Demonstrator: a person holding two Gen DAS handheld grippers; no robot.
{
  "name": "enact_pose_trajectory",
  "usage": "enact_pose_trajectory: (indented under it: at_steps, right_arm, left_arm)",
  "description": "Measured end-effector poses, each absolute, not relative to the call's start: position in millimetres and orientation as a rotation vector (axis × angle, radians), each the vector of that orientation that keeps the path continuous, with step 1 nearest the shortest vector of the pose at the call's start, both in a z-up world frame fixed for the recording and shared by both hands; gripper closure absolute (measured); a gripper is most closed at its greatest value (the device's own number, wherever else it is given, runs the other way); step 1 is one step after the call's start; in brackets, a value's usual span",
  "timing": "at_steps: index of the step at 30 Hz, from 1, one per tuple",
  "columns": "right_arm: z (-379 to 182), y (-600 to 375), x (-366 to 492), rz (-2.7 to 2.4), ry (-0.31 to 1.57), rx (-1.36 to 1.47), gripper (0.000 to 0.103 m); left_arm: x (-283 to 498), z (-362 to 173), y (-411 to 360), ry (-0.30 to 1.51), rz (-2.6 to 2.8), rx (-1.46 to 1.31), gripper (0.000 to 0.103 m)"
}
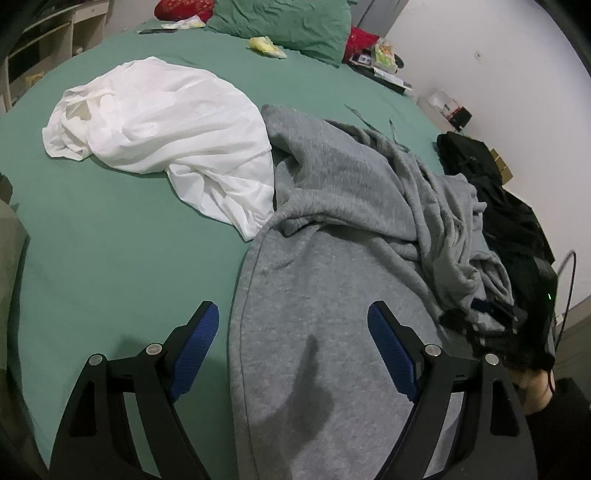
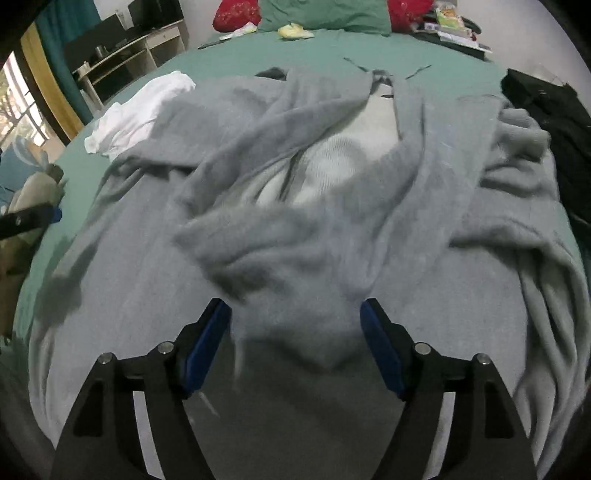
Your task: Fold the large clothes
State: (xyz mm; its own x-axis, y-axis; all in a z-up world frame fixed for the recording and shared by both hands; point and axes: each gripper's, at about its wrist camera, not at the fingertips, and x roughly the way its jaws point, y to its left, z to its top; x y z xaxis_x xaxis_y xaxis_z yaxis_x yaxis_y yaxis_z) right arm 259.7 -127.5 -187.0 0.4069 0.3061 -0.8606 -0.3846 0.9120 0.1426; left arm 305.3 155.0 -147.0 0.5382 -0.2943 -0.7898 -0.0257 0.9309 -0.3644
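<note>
Lying crumpled across a green bed sheet [image 1: 110, 236], the grey hoodie [image 1: 332, 206] takes up most of both views. From the left wrist camera its hem edge runs in a curve down toward the lens, and the left gripper [image 1: 293, 325] hangs over that edge with its jaws spread wide and nothing between them; one blue pad [image 1: 199, 332] sits over bare sheet and the other over grey fabric.

From the right wrist camera the hoodie [image 2: 295, 229] shows its paler inner lining near the neck, with folds and what look like sleeves bunched across the middle (this view is motion-blurred, so finer detail is lost). The right gripper [image 2: 295, 317] is likewise spread open, both fingers over the grey cloth; a raised fold sits between the pads, but whether they touch it cannot be told.

A white garment [image 1: 159, 125] lies heaped on the sheet to the left of the hoodie, touching or slightly overlapping its edge. Dark black clothing [image 1: 491, 192] sits at the hoodie's far right side by the wall. At the head of the bed a green pillow [image 1: 291, 26] leans up, with a red cushion [image 1: 181, 9] beside it and a small yellow item [image 1: 266, 46] on the sheet just in front. More small clutter, too small to identify, lies near the pillow's right end. A shelf unit [image 2: 122, 55] stands off the bed's left side.
</note>
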Motion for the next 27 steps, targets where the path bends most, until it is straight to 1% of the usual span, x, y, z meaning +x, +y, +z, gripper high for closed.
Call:
enact_pose_trajectory:
  at_steps: [6, 13, 16, 21, 24, 27]
  right_arm:
    - [-154.5, -150.6, 209.4, 0.422, 1.006, -0.078, 0.027]
    - [-118.6, -212.5, 149.6, 0.332, 0.935, -0.038, 0.027]
    - [-113.1, -248.0, 127.0, 0.256, 0.915, -0.017, 0.027]
    - [-125.6, -313.1, 91.8, 0.127, 0.93, 0.073, 0.027]
    - [-146.6, -338.8, 74.2, 0.116, 0.965, 0.177, 0.027]
    - [-168.7, -354.7, 55.5, 0.144, 0.983, 0.287, 0.027]
  left_arm:
    - [276.3, -148.3, 158.2, 0.974, -0.127, -0.376, 0.017]
    - [203.3, -156.6, 156.4, 0.951, -0.073, -0.43, 0.017]
    - [162.1, -167.9, 152.5, 0.954, -0.059, -0.459, 0.017]
    - [117.0, -180.6, 146.6, 0.984, -0.014, -0.472, 0.017]
    - [105.0, -180.8, 136.7, 0.992, -0.015, -0.402, 0.017]
    - [99.5, -191.3, 129.4, 1.041, -0.015, -0.373, 0.017]
